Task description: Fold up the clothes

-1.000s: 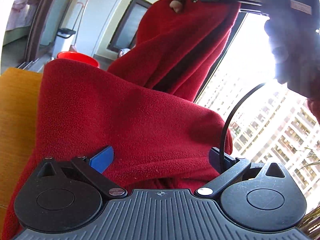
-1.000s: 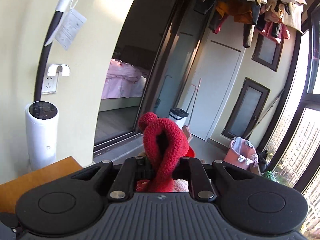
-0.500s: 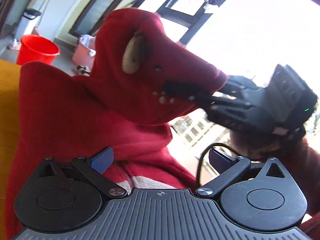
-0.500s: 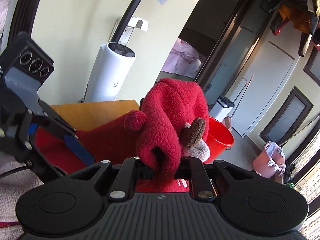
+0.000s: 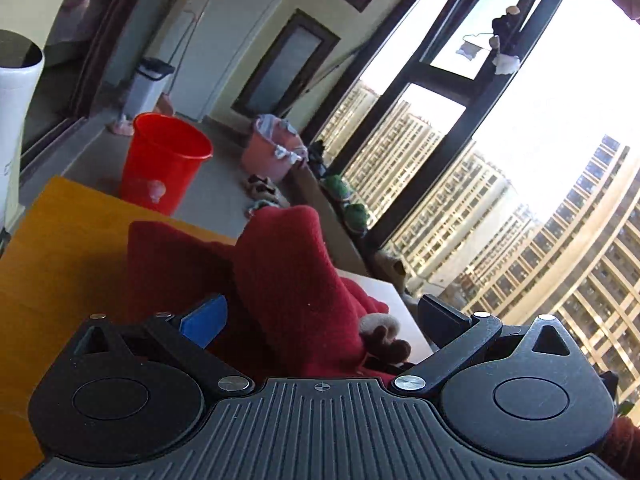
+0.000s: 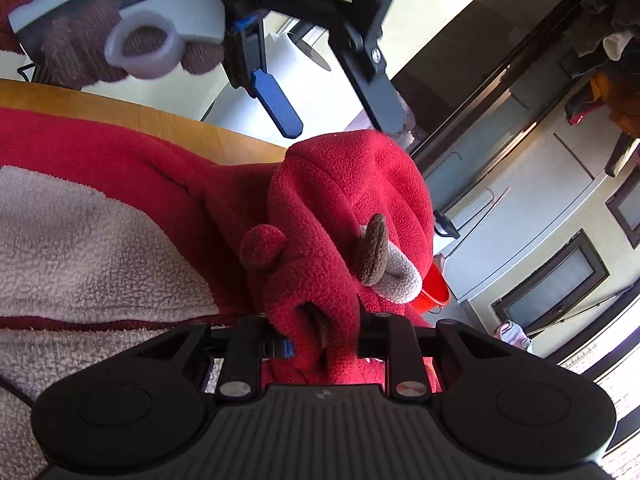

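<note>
A red fleece hooded garment (image 6: pixel 344 200) with a white fleece lining (image 6: pixel 80 240) lies on the wooden table (image 6: pixel 168 122). Its hood carries a brown and beige ear (image 6: pixel 380 264). My right gripper (image 6: pixel 324 344) is shut on a fold of the hood. My left gripper (image 6: pixel 340 124), held by a gloved hand (image 6: pixel 80 44), hangs open just over the hood's top. In the left wrist view my left gripper (image 5: pixel 320 312) is open, with the garment (image 5: pixel 280 272) bunched between its blue pad (image 5: pixel 204 320) and black finger (image 5: pixel 444 316).
The table (image 5: pixel 60 264) ends at the far side. Beyond it on the floor stand a red bucket (image 5: pixel 164 160) and a pink basket (image 5: pixel 272 152). A white cylinder appliance (image 5: pixel 16 92) is at the left. Large windows (image 5: pixel 460 140) fill the right.
The right gripper has brought the hood down from high in the air to just above the table, staying shut on it. The left gripper stayed open and now sits over the hood.
</note>
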The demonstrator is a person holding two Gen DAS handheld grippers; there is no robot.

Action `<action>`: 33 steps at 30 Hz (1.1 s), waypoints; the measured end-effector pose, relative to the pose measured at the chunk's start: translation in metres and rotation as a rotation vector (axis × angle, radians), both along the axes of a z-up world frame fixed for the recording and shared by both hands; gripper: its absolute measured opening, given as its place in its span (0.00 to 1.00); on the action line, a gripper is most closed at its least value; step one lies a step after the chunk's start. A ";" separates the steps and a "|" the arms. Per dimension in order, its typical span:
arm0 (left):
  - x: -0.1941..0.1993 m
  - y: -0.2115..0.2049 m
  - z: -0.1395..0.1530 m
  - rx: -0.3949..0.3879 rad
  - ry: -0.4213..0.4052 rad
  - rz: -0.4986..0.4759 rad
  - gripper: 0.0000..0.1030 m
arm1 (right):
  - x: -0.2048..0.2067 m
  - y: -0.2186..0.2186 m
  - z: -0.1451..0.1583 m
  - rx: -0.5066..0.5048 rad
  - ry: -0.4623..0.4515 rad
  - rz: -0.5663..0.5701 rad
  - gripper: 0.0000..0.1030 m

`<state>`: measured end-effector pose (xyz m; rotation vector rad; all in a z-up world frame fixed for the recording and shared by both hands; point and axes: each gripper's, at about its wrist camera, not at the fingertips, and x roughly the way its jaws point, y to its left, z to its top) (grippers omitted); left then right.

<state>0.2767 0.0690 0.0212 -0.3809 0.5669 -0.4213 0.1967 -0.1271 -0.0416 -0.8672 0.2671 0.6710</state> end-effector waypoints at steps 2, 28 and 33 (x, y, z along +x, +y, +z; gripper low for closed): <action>0.012 -0.015 0.004 0.097 -0.003 0.045 0.98 | -0.007 -0.013 0.010 0.032 0.029 -0.031 0.28; -0.011 0.006 -0.034 0.024 0.043 0.036 0.88 | 0.077 -0.082 0.031 1.001 0.770 -0.386 0.16; -0.015 0.002 -0.034 0.052 0.027 0.015 0.93 | 0.092 -0.087 0.057 0.893 0.617 -0.450 0.15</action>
